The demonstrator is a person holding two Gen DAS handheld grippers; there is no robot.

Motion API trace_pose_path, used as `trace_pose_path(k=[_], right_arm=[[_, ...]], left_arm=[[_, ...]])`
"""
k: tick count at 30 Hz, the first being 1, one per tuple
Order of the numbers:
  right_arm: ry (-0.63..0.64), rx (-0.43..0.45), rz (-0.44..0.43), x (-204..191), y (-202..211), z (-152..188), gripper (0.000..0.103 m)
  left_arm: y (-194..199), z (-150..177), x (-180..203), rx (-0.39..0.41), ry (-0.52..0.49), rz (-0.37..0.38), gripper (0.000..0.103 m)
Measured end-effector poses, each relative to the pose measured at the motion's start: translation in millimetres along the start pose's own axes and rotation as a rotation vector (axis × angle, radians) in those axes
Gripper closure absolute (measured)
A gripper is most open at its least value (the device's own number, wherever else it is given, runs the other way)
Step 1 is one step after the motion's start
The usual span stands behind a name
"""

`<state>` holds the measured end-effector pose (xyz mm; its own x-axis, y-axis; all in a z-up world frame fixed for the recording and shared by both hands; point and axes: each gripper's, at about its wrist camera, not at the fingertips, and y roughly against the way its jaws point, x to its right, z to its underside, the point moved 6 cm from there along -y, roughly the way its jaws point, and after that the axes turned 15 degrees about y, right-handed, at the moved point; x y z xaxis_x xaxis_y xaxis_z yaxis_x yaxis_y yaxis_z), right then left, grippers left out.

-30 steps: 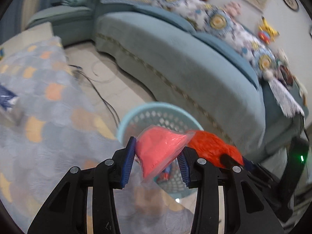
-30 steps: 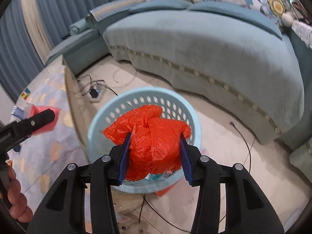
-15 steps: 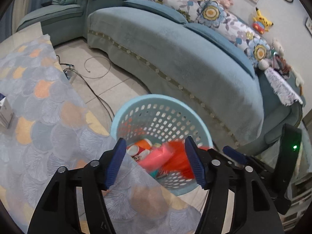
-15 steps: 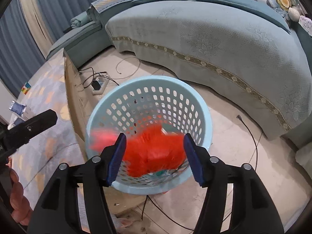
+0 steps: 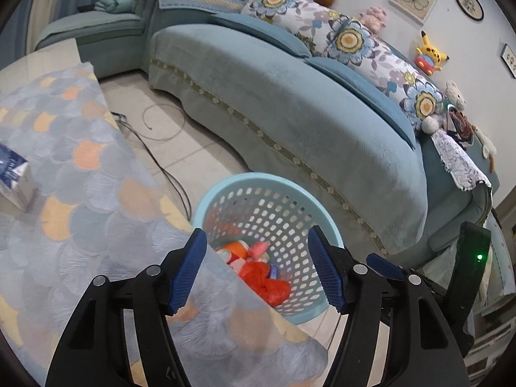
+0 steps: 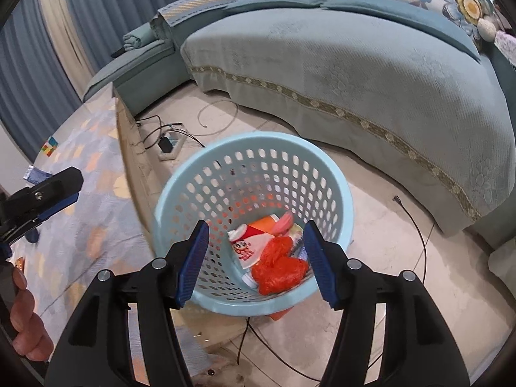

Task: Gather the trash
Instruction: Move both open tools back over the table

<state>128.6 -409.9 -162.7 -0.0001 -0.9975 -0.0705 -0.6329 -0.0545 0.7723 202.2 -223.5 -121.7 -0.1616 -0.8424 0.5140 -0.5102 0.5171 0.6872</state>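
Note:
A light blue perforated basket [image 5: 258,183] [image 6: 335,177] stands on the floor beside the table. Inside lie a crumpled orange-red plastic bag [image 5: 269,282] [image 6: 279,269], a pink packet [image 5: 258,249] [image 6: 283,222] and an orange and white wrapper [image 6: 253,240]. My left gripper [image 5: 256,271] is open and empty, above the table edge and the basket's near rim. My right gripper [image 6: 254,259] is open and empty, above the basket. The left gripper also shows at the left of the right wrist view [image 6: 48,193], in a hand.
A patterned grey and orange cloth [image 5: 80,193] covers the table. A blue and white packet [image 5: 13,174] lies on it at the left. A teal sofa [image 5: 290,103] curves behind the basket. Cables and a power strip [image 6: 171,143] lie on the floor.
Both grippers opened. The pink packet fell from the left one and the orange-red bag from the right one, and both now lie in the basket.

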Motion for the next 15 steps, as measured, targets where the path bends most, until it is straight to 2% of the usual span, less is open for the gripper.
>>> trace_pose_path(k=[7,11,15], right_arm=[[0.082,0.082,-0.039,-42.1,41.0,-37.4,0.046],[0.139,0.146,-0.120,-86.0,68.3,-60.6,0.046],[0.230,0.196,-0.213,-138.3,90.3,-75.0,0.046]], left_arm=[[65.1,-9.3,-13.2,0.118,0.023,-0.032,0.039],[117.3,-10.1,-44.0,0.180,0.040,-0.128,0.039],[177.3,-14.9,-87.0,0.255,0.129,-0.232,0.037]])
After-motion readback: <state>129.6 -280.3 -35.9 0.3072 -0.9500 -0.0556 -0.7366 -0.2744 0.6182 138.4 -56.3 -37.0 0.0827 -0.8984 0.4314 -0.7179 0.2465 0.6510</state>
